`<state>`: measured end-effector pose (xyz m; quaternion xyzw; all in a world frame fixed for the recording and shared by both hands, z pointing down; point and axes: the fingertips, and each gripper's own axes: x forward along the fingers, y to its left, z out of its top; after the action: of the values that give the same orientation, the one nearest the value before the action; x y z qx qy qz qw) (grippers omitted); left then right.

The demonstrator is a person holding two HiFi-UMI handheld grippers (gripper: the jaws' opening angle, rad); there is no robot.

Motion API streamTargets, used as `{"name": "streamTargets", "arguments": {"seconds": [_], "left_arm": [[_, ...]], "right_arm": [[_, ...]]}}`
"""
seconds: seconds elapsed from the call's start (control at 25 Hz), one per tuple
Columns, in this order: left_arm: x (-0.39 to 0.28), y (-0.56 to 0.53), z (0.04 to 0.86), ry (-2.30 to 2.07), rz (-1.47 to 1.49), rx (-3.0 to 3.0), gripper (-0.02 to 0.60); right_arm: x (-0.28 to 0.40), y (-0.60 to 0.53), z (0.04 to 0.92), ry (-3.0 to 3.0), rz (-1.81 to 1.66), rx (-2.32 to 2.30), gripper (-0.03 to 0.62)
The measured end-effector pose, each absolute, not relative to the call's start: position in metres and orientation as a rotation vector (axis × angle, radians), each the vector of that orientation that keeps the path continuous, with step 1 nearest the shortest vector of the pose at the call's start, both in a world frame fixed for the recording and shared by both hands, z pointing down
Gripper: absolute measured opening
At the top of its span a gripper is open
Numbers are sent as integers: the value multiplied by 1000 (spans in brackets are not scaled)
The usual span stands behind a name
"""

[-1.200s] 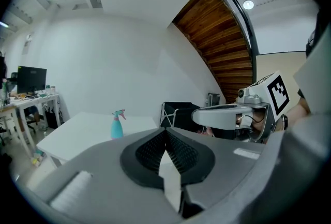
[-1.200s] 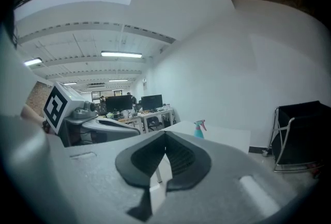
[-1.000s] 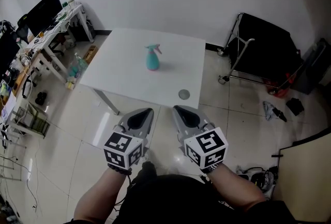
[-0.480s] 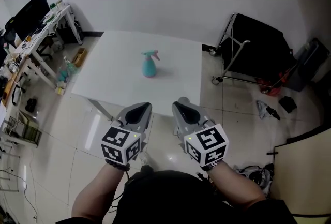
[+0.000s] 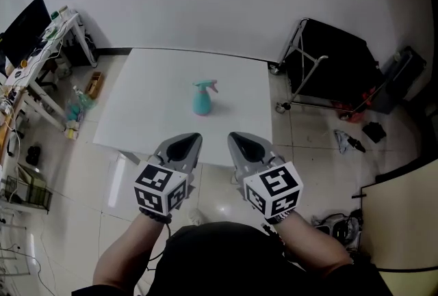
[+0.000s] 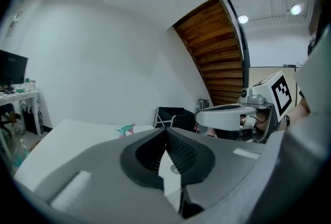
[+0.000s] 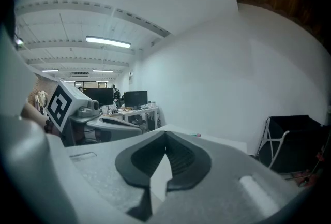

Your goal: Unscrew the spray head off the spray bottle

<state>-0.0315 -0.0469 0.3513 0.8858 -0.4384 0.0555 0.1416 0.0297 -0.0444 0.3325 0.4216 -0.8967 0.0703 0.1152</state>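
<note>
So the teal plastic spray bottle [image 5: 201,98] sits untouched on the white bench [image 5: 137,106], well apart from the left hand-held gripper [image 5: 185,143] and right hand-held gripper [image 5: 241,141], both pinched together and empty, presumably ahead of the reach.

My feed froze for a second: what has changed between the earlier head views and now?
The person has moved closer to the white table and faces it more squarely, so the spray bottle lies nearer the left gripper and right gripper. Nothing was grasped or released. Unchanged: both grippers shut and empty, side by side; bottle upright, spray head on.
</note>
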Motion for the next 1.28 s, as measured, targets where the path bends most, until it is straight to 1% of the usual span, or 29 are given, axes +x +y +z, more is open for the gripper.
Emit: {"name": "streamTargets", "arguments": {"seconds": [0.48, 0.92, 1.28], "left_arm": [[-60, -79, 358, -1184, 150, 2583, 15], [-61, -109, 376, -1195, 179, 2539, 15], [-50, -150, 403, -1280, 308, 2488, 15]], "right_arm": [[-1, -72, 340, -2557, 216, 1296, -9], [-2, -105, 354, -2550, 256, 1255, -8], [13, -150, 367, -2587, 315, 1175, -8]]}}
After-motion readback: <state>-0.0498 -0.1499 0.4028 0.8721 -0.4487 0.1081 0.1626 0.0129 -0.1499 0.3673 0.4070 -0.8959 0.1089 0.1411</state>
